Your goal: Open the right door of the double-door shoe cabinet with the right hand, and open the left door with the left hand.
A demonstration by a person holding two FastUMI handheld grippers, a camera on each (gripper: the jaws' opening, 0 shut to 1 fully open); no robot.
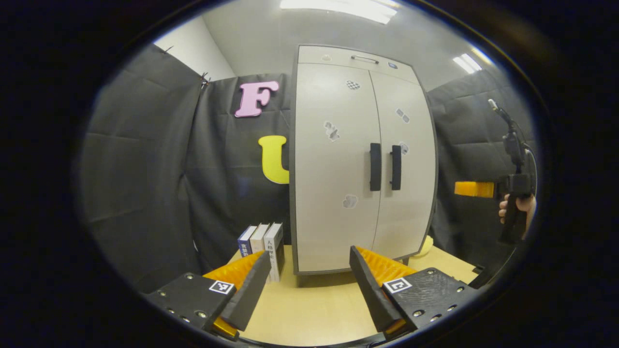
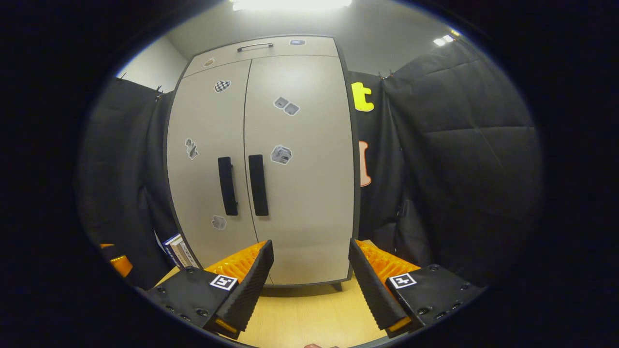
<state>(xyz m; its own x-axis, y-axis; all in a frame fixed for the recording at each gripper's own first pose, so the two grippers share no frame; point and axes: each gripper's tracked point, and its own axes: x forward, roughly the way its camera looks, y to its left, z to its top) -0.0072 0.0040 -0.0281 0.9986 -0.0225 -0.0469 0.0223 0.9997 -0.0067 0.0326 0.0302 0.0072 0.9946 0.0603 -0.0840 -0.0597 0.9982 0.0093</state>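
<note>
The shoe cabinet (image 1: 360, 159) stands on the table (image 1: 314, 309) near its back edge, both doors closed. The left tool (image 1: 309, 285) and the right tool (image 2: 309, 285) have fingers apart, holding nothing, in front of the cabinet. Books (image 1: 263, 244) stand beside its left side.

light: bright, even, from ceiling strip lamps (image 1: 338, 7), top of both views | glare: lamp (image 2: 290, 4) blown out white in right gripper view | shadows: soft, short, under shoe cabinet (image 2: 261, 159) on worktop (image 2: 300, 314) | focus: sharp centre, no motion blur | distortion: strong fisheye, cabinet sides bow, edges dim w/ vignette
</note>
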